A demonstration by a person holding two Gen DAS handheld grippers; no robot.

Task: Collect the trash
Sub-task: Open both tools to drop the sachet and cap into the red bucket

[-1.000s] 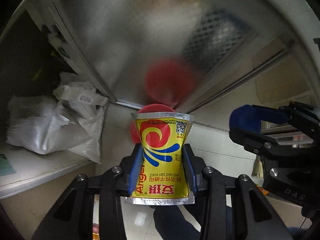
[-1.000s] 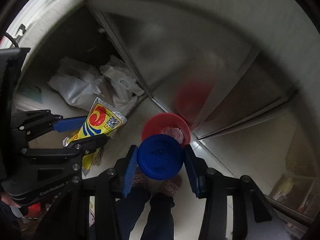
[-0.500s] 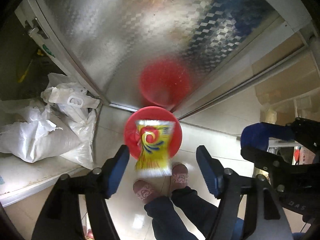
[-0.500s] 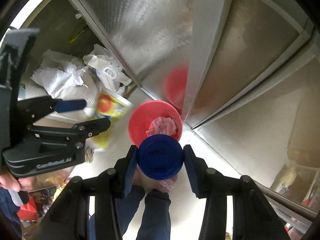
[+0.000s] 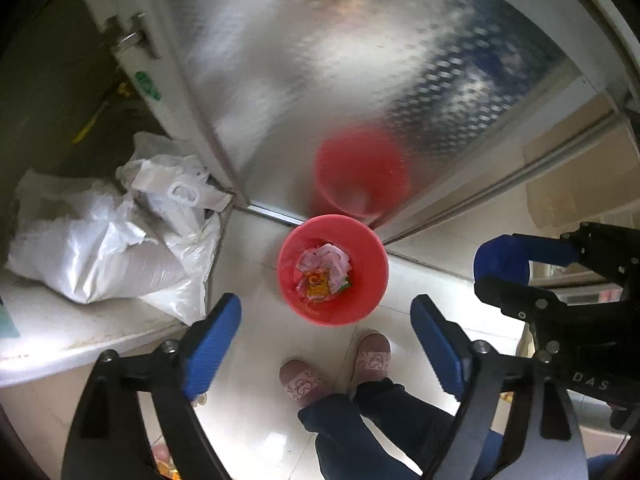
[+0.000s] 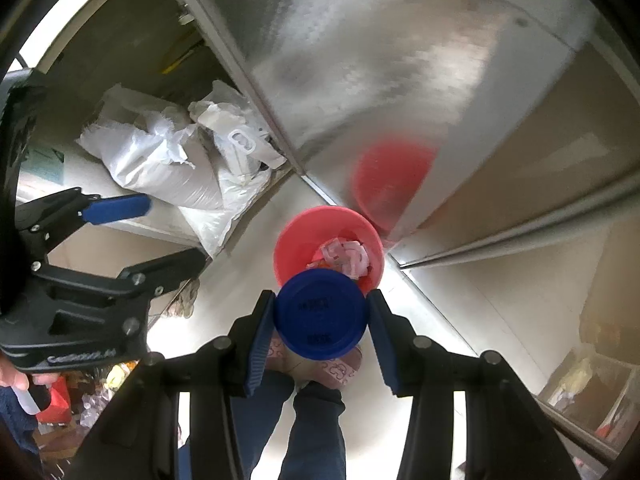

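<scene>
A blue lid (image 6: 321, 314) is held flat-face-on between the pads of the right gripper (image 6: 321, 318), clamped across its width, so its round face is turned toward the camera and its rim is pinched on two opposite sides. Directly beyond the lid, along the line of the fingers, the red bin (image 6: 288, 240) is seen on the pale floor, set close to the corner where the patterned metal door (image 6: 360, 60) meets the floor; part of the bin's near rim is hidden behind the lid. The drop is therefore judged to turn on a short forward carry, until the lid lies over the opening rather than over its near rim. The left gripper (image 5: 326, 344) is spread wide and holds nothing; the bin (image 5: 372, 252) is viewed between its pads and somewhat ahead of them. A yellow packet (image 5: 316, 285) is lying inside with pink wrappers (image 5: 326, 258). The right gripper is judged the only one carrying trash, and a release slightly short could let the lid strike the rim and roll away.
</scene>
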